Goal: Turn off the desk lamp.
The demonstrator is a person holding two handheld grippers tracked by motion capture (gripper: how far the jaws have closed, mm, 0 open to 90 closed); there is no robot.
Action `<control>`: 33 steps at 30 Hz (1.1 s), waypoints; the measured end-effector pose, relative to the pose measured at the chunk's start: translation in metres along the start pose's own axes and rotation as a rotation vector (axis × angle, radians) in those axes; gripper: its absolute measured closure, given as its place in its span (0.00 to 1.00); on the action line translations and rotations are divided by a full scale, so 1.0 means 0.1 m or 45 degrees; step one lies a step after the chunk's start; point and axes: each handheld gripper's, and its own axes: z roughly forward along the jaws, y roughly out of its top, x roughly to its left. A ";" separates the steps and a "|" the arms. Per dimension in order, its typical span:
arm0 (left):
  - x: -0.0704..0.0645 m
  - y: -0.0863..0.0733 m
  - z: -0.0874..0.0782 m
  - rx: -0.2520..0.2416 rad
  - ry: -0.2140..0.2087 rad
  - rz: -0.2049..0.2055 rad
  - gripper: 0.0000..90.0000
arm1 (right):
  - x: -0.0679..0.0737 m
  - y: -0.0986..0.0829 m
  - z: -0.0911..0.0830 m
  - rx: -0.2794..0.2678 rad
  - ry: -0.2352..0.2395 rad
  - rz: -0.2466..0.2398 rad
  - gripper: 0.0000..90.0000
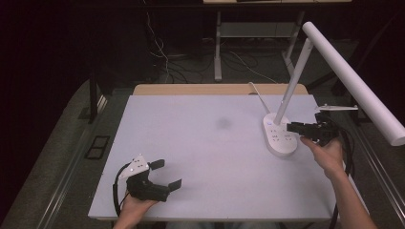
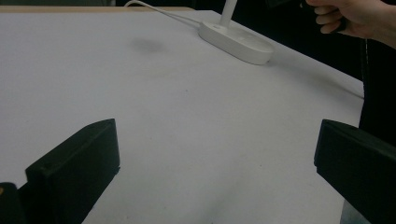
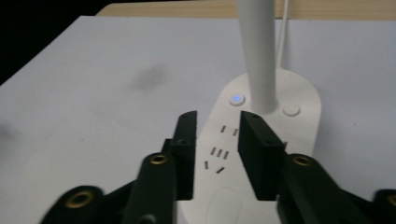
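The lamp point(image 1: 282, 136) is being kept at about three o'clock on the white table point(image 1: 200, 143), its base with sockets and a lit blue button point(image 3: 237, 99). The right gripper point(image 3: 216, 140) is being held just above that base, its jaws parted by a narrow gap and gripping nothing. The left gripper point(image 1: 168, 174) is being held at seven o'clock, spread wide and empty.
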 end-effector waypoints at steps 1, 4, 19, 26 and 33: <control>0.00 0.00 0.00 0.000 0.000 0.000 0.00 | 0.03 -0.01 -0.02 -0.008 -0.001 0.001 0.66; 0.00 0.00 0.00 -0.001 -0.001 0.000 0.00 | 0.10 -0.06 -0.08 -0.032 0.005 0.007 0.53; 0.00 0.00 0.00 -0.001 0.005 0.001 0.00 | 0.52 -0.36 -0.25 -0.032 0.034 -0.103 0.01; 0.00 0.00 0.00 0.003 0.006 0.005 0.00 | 0.61 -0.58 -0.26 -0.068 0.085 -0.111 0.01; 0.00 0.00 0.00 0.007 0.004 0.010 0.00 | 0.66 -0.78 -0.21 -0.064 0.111 -0.123 0.01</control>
